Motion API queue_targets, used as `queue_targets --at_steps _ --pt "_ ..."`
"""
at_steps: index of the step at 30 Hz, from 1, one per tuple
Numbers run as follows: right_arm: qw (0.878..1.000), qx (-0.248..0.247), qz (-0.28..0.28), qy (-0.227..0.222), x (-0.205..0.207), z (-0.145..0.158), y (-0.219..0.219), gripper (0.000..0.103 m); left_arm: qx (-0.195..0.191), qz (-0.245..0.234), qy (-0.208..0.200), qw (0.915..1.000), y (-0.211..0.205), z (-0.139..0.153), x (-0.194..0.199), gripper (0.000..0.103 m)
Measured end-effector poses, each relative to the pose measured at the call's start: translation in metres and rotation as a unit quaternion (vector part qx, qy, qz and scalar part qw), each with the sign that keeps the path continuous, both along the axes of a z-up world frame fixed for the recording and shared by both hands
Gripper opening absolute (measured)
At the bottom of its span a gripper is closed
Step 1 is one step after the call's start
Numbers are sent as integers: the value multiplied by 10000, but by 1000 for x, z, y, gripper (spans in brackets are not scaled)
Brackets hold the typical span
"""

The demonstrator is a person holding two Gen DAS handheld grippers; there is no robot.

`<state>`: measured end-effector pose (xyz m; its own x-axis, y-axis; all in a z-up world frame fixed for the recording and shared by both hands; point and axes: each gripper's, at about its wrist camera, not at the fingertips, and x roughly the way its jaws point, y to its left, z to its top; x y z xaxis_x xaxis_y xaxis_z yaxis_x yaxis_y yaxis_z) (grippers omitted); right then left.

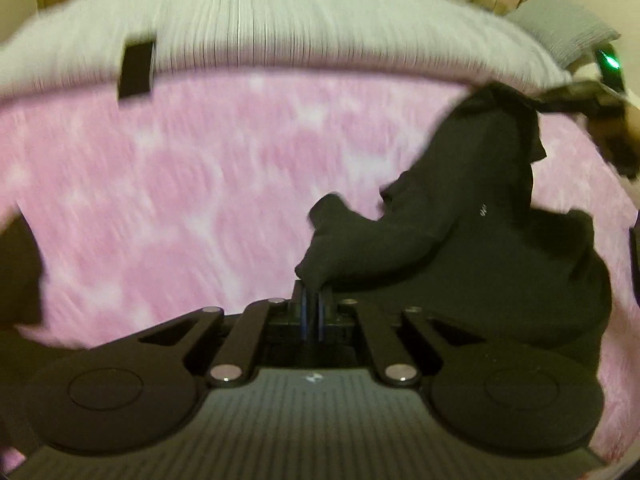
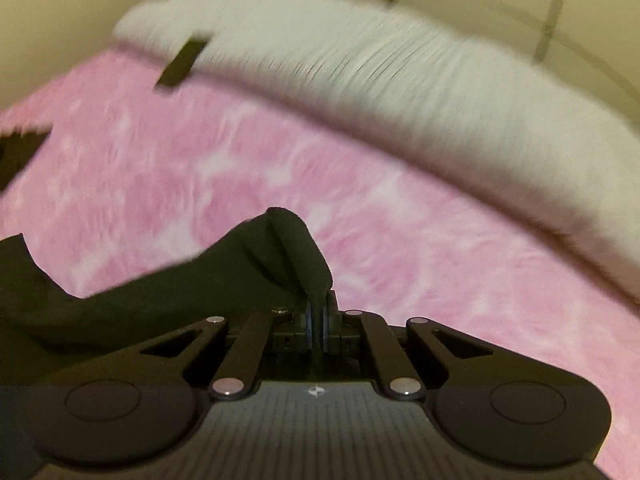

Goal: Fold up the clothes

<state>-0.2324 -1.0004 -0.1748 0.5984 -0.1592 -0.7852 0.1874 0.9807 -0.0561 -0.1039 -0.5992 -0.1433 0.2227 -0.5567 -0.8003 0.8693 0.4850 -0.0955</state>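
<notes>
A black garment (image 1: 460, 232) hangs over a pink blanket (image 1: 180, 184). My left gripper (image 1: 313, 298) is shut on one edge of it, and the cloth bunches up just past the fingertips. In the left wrist view the garment rises to the upper right, where the other gripper (image 1: 600, 96) holds its far edge. In the right wrist view my right gripper (image 2: 318, 306) is shut on a folded edge of the black garment (image 2: 160, 292), which trails off to the left. Both views are blurred by motion.
A white ribbed blanket (image 1: 260, 24) lies along the far side of the pink blanket (image 2: 400, 240). A small black rectangle (image 1: 137, 70) sits at its border. A grey pillow (image 1: 568, 28) lies at the far right. More dark cloth (image 1: 20, 272) shows at the left edge.
</notes>
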Motion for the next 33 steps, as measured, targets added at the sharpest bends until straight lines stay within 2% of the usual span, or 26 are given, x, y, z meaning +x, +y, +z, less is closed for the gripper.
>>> queue_targets --at_steps 4,6,9,11,14,16,17,18,19,20,21,22,24,26,28,30,33 --pt "9952 -184 -748 -607 -71 80 -2 3 -233 -91 -497 9984 -1 66 8 3" --pt "9899 -278 -1098 -852 -103 116 2 3 -295 -247 -524 9979 -8 86 15 4" --pt "9810 -480 -1473 -1165 -130 162 4 3 -267 -672 -591 9956 -31 97 25 4" --pt "9770 -558 -1624 -1266 -130 176 -2 3 -281 -843 -670 9938 -48 93 32 4" --pt "9754 -566 -1718 -1259 -107 173 -20 3 -424 -754 -628 9943 -83 88 60 4" --pt "9746 -713 -1753 -1200 -86 161 -33 3 -426 -850 -782 9924 -112 80 85 4" --pt "9735 -810 -1794 -1162 -75 151 -42 3 -383 -740 -705 9940 -127 69 99 4" --pt "9725 -889 -1854 -1096 -63 139 -51 4 -339 -629 -625 9955 -141 59 112 10" --pt "9720 -944 -1895 -1017 -51 123 -60 5 -295 -517 -546 9967 -155 48 126 20" --pt "9714 -1002 -1943 -926 -39 107 -69 32 -183 -317 -468 9982 -163 36 134 31" --pt "9703 -1079 -2027 -766 -32 92 -73 43 -70 -117 -389 9992 -171 24 141 47" --pt "9691 -1130 -2101 -628 -27 79 -77 51 -99 28 -222 9997 -169 17 143 47" --pt "9704 -953 -2139 -596 -33 67 -72 48 -95 229 103 9996 -161 6 139 48" --pt "9730 -772 -2103 -563 -46 59 -60 52 -42 278 263 9993 -137 -3 120 53" --pt "9771 -543 -2022 -391 -69 51 -39 59 112 347 479 9982 -107 -14 98 60" --pt "9792 -147 -2018 -166 -99 39 -16 60 305 381 710 9963 -76 -29 75 61" --pt "9781 405 -2025 244 -146 19 31 60 715 514 1195 9889 -30 -57 33 63"
